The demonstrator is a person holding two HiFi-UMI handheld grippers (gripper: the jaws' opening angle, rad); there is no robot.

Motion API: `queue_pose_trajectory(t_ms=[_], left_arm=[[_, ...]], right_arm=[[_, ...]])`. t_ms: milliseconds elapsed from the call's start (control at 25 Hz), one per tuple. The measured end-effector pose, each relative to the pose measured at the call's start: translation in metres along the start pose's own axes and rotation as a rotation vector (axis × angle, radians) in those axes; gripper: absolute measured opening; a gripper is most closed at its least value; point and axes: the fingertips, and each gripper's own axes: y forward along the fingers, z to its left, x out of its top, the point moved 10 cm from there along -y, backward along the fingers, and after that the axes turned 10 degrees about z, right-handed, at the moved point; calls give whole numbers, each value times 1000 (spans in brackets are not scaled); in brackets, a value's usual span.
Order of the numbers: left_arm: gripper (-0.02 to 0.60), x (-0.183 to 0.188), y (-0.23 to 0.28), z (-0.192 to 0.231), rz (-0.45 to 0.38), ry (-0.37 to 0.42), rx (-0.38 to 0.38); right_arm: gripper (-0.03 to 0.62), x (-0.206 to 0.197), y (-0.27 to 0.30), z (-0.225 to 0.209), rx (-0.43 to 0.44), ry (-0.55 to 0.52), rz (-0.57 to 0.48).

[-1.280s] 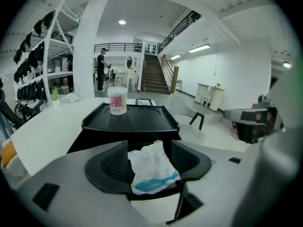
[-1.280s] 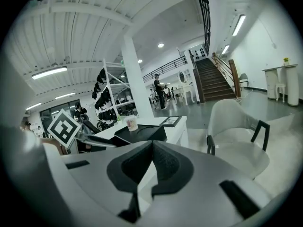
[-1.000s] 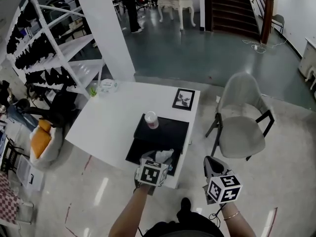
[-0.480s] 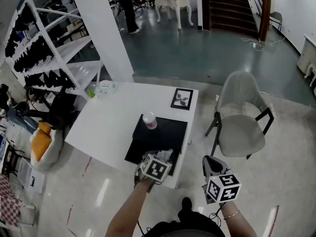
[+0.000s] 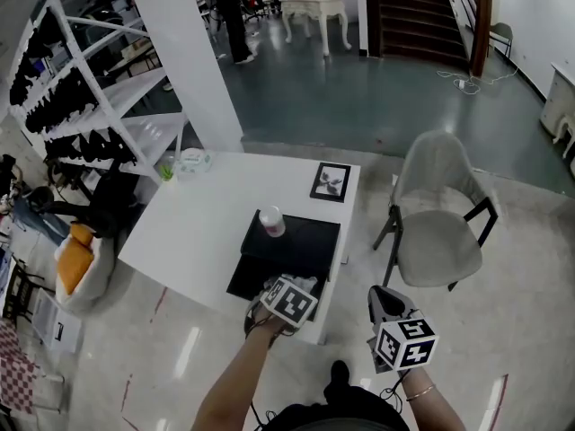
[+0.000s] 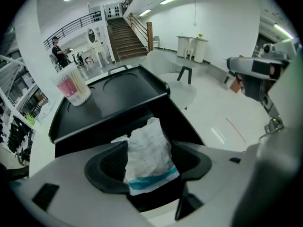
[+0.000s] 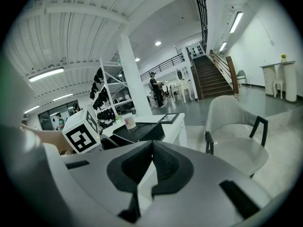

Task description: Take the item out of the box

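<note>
A black box point(image 5: 301, 238) lies open on the white table point(image 5: 193, 227), seen close up in the left gripper view as the box point(image 6: 118, 96). At its near edge my left gripper point(image 5: 287, 293) is shut on a crumpled white packet point(image 6: 147, 152) with a teal stripe, held between the jaws of the left gripper point(image 6: 149, 163) just above the box's front. In the head view the marker cube hides the packet. My right gripper point(image 5: 386, 311) hangs off the table to the right; in its own view the right gripper point(image 7: 150, 167) is shut on nothing.
A cup of cotton swabs point(image 5: 270, 221) stands on the box's far left part. A framed picture point(image 5: 331, 180) lies at the table's far right, a small pack point(image 5: 194, 158) at its far left. A grey chair point(image 5: 440, 227) stands right of the table, a white rack point(image 5: 90, 106) to the left.
My left gripper has shifted slightly forward and right and has tilted, still holding the packet, which the cube now covers in the head view. The right gripper has barely moved.
</note>
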Motion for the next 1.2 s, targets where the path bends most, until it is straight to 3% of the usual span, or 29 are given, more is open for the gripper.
queue_pose_trajectory(t_ms=[320, 640, 920, 1200], left_arm=[[264, 3, 5, -4, 53, 50, 35], [204, 0, 3, -11, 71, 146, 57], [128, 0, 0, -16, 55, 209, 68], [91, -7, -12, -20, -31, 180, 119]], right_arm=[[0, -5, -2, 0, 2, 2, 14], [0, -9, -5, 6, 8, -1, 22], [0, -10, -6, 11, 19, -10, 32], [0, -14, -5, 15, 30, -16, 39]])
